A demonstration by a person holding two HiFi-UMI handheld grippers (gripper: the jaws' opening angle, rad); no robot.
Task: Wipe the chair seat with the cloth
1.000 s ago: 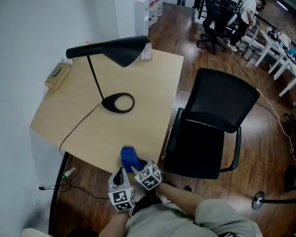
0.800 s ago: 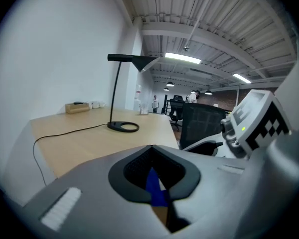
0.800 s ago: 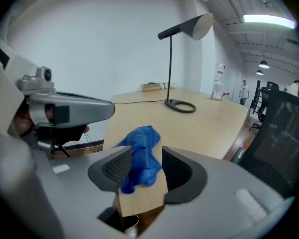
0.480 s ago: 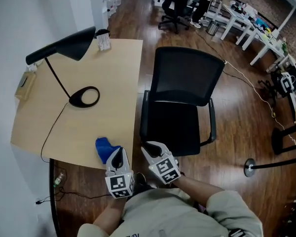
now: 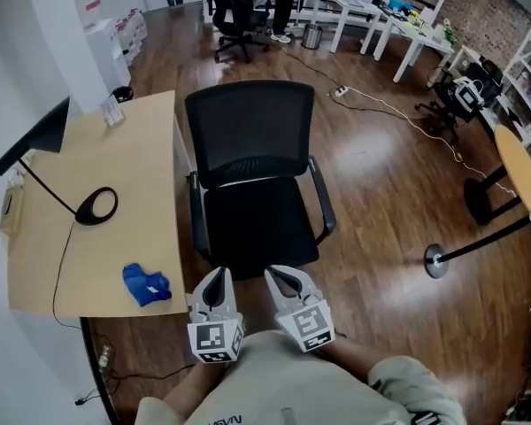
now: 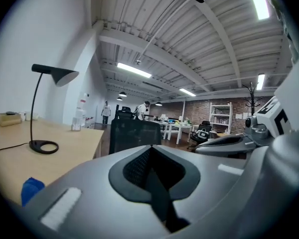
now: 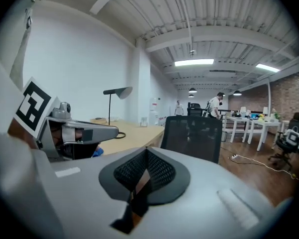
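Note:
The blue cloth lies crumpled on the near corner of the light wooden desk, left of both grippers. It also shows low in the left gripper view. The black office chair stands in front of me, its seat bare. My left gripper and right gripper hover side by side just before the seat's front edge, pointing at the chair. Both are shut with nothing between the jaws. The chair back rises beyond the right gripper.
A black desk lamp stands on the desk with its cord trailing toward me. Wooden floor spreads to the right, with a stanchion base and a round table. More chairs, white tables and people are far behind.
Both grippers have moved from the cloth at the desk corner rightward to the front of the chair. The cloth stays on the desk. The view has swung to centre on the chair.

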